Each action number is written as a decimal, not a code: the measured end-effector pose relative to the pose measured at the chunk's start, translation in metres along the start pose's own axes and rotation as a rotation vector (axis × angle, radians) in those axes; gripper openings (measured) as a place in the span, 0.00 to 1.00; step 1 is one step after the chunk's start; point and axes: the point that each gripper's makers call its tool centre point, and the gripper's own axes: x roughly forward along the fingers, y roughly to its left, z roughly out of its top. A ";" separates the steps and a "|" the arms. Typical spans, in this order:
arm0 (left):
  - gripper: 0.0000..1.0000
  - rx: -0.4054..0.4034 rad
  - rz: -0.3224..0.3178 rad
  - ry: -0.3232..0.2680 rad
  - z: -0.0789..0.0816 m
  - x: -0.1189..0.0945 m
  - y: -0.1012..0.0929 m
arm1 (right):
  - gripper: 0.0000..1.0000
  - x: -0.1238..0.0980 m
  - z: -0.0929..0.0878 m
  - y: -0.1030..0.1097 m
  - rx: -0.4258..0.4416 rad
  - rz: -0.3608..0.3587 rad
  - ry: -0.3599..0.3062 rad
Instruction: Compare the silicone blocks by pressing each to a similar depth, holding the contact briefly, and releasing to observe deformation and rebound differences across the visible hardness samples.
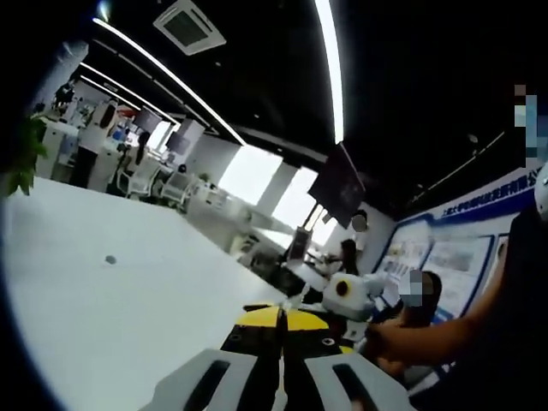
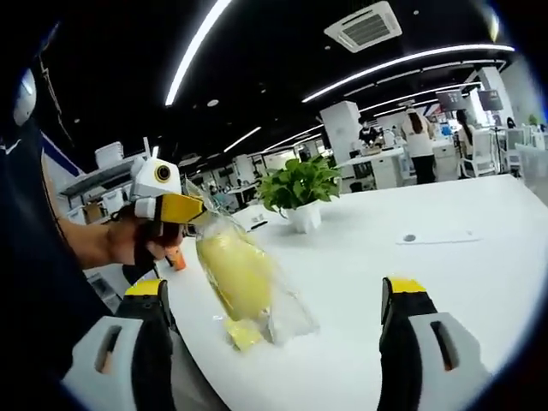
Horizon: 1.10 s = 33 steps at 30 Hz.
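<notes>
While the right gripper (image 2: 278, 330) is hovering with its fingers (image 2: 402, 330) spread wide and empty above the white bench (image 2: 445, 282), the left gripper (image 2: 181, 208) is coming in from the left of the right gripper view, its yellow-tipped fingers pinching the top of a clear plastic bag (image 2: 248, 282). Yellow silicone blocks (image 2: 235, 274) are hanging inside it, the bag's bottom touching the bench near its left edge. A potted plant (image 2: 300, 193) is standing farther back.
</notes>
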 end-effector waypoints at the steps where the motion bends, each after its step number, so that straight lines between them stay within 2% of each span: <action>1: 0.00 0.005 -0.003 0.001 0.000 0.000 0.000 | 0.96 -0.002 0.001 -0.002 -0.004 -0.008 -0.002; 3: 0.00 0.002 -0.003 -0.008 0.003 0.000 0.001 | 0.96 -0.006 0.003 -0.009 -0.025 -0.040 -0.006; 7: 0.00 -0.010 -0.011 -0.023 0.008 0.001 -0.002 | 0.96 -0.014 0.003 -0.013 -0.029 -0.057 -0.001; 12: 0.00 -0.002 -0.019 0.006 0.005 0.004 -0.004 | 0.96 -0.024 -0.007 -0.024 -0.042 -0.111 0.023; 22: 0.00 -0.028 -0.016 -0.023 0.008 0.009 -0.005 | 0.97 -0.049 -0.028 -0.041 -0.093 -0.224 0.043; 29: 0.00 -0.086 -0.017 -0.034 -0.006 0.018 -0.003 | 0.97 -0.067 -0.046 -0.047 -0.062 -0.257 0.070; 33: 0.00 -0.085 0.000 -0.005 -0.023 0.021 0.001 | 0.97 -0.076 -0.057 -0.051 -0.031 -0.298 0.092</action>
